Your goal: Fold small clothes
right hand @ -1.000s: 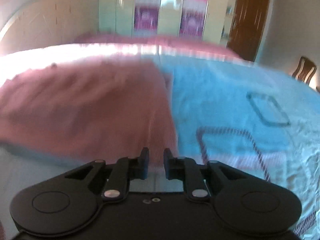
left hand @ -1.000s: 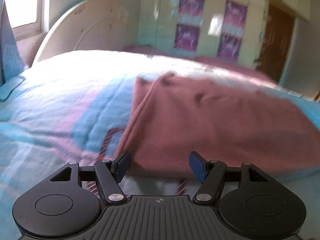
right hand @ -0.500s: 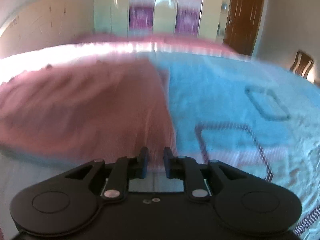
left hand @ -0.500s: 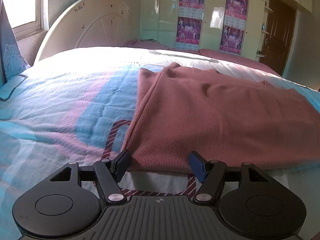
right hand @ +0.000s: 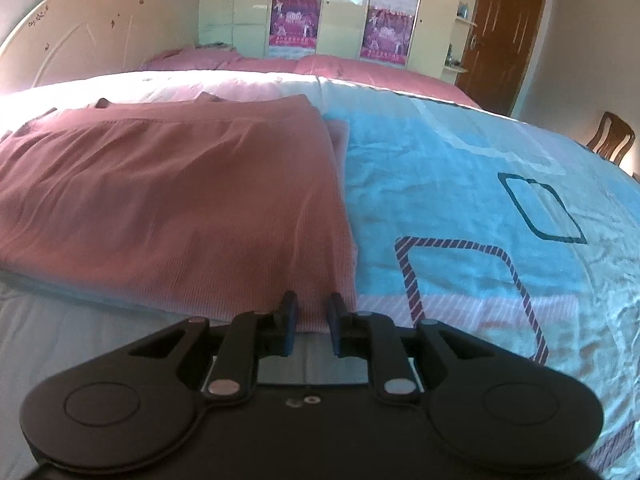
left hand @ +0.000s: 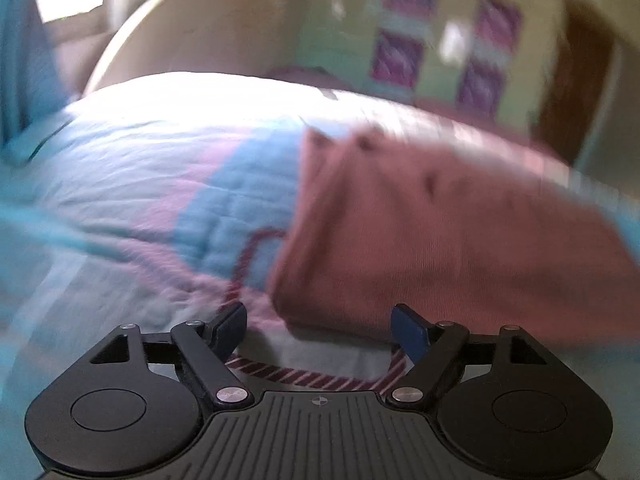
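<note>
Right gripper [right hand: 313, 316]: jaws nearly together, near hem corner of the pink garment [right hand: 172, 196] sits in the narrow gap; looks pinched, contact not certain. Left gripper [left hand: 319, 322]: jaws wide apart, empty, garment's near-left corner just ahead between the fingertips; view blurred. Garment lies flat, already doubled, spreading forward from both grippers on the bed [right hand: 460, 184]. Ribbed knit, likely soft, light, limp; sags if lifted. Best grabbed at both near corners through all layers. Headboard [right hand: 76, 40] and wardrobe [right hand: 340, 8] far beyond.

Left wrist view motion-blurred, pink garment [left hand: 440, 240] cut off right
</note>
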The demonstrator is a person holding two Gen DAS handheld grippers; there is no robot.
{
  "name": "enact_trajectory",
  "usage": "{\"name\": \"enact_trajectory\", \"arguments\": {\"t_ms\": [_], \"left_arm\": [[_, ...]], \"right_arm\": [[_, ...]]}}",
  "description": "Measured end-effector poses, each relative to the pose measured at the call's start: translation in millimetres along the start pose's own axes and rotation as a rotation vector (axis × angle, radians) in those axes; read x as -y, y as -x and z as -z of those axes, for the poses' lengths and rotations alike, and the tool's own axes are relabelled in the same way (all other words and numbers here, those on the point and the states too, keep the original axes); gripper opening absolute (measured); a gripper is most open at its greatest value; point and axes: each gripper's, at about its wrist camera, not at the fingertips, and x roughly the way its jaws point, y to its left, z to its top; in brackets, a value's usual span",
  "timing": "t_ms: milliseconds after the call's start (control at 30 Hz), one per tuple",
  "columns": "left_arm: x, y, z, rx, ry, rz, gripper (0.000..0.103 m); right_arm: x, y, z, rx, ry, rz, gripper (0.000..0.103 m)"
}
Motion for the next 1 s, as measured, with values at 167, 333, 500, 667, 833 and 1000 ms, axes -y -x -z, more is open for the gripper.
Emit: {"name": "enact_trajectory", "arguments": {"t_ms": [167, 333, 500, 667, 833, 1000], "left_arm": [[-19, 22, 15, 0.038, 0.24, 0.143, 0.081], [-18, 3, 25, 0.009, 0.35, 0.161, 0.079], [-25, -18, 19, 0.011, 0.5, 0.202, 0.074], [-25, -36, 14, 0.023, 0.554, 0.207, 0.054], [-30, -49, 17, 0.051, 0.596, 0.226, 0.049], [-30, -55, 16, 0.044, 0.618, 0.192, 0.018]], "right_arm": [[-7, 32, -2, 0.059, -0.014, -0.097, 0.042], [-30, 45, -5, 0.095, -0.034, -0.194, 0.02], [-44, 58, -11, 0.094, -0.086, -0.222, 0.025], [-54, 68, -25, 0.136, -0.075, -0.245, 0.021], [-55, 61, -39, 0.174, -0.081, -0.263, 0.02], [-79, 37, -58, 0.18, -0.06, -0.321, 0.004]]}}
